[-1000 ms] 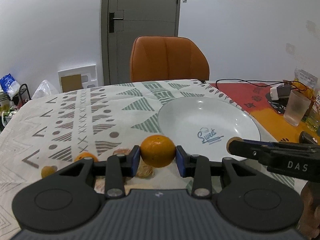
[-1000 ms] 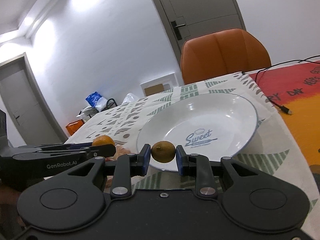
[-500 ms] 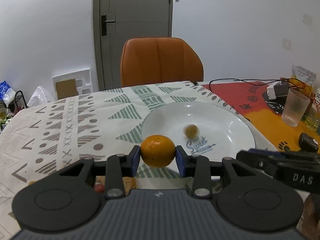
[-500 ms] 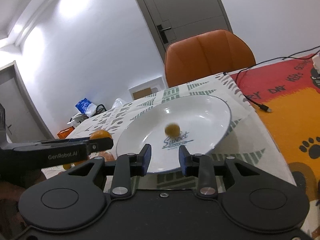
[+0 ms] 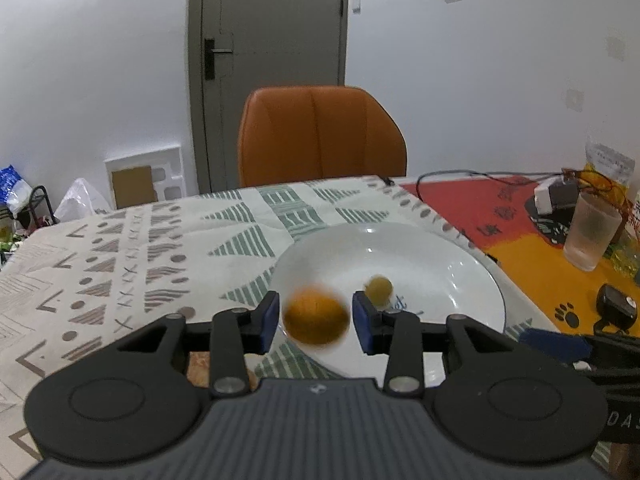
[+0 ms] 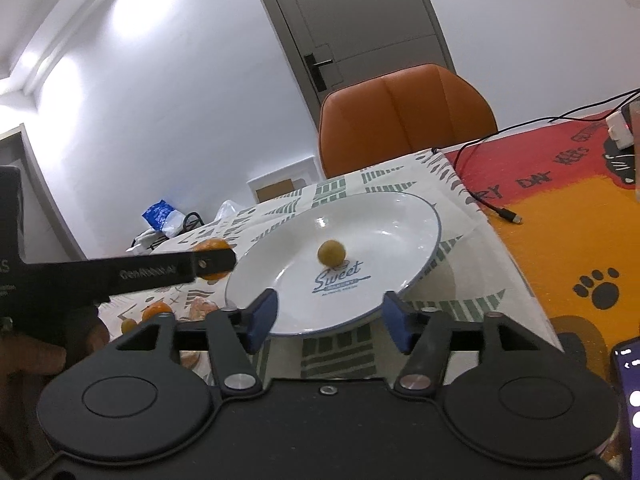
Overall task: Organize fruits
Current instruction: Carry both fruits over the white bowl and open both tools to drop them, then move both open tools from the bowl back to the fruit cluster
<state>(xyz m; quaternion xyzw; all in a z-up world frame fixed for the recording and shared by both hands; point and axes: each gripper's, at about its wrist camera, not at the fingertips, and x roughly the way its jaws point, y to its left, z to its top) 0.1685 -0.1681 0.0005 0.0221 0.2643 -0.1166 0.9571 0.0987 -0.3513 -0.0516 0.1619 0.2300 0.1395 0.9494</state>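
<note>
A white plate (image 5: pixel 440 272) marked "Sweet" lies on the patterned cloth, and a small yellow fruit (image 5: pixel 378 288) rests on it near the lettering. My left gripper (image 5: pixel 316 322) hovers at the plate's near left rim with its jaws opening. An orange (image 5: pixel 316 316) sits blurred between them, with a gap at each pad. My right gripper (image 6: pixel 328 320) is at the near rim of the plate (image 6: pixel 400 232); its jaws are opening with nothing between them. The small fruit (image 6: pixel 331 252) lies beyond them. Several more small fruits (image 6: pixel 156 310) lie on the cloth at the left.
An orange chair (image 5: pixel 320 136) stands behind the table. A frosted glass (image 5: pixel 592 236), a charger and cables sit on the red and orange mat at the right. A cable end (image 6: pixel 508 212) lies near the plate. A phone (image 6: pixel 628 380) is at the lower right.
My right gripper let go of the small fruit, which dropped onto the plate, and its jaws widened. My left gripper moved over the plate's rim, and its pads have come off the orange.
</note>
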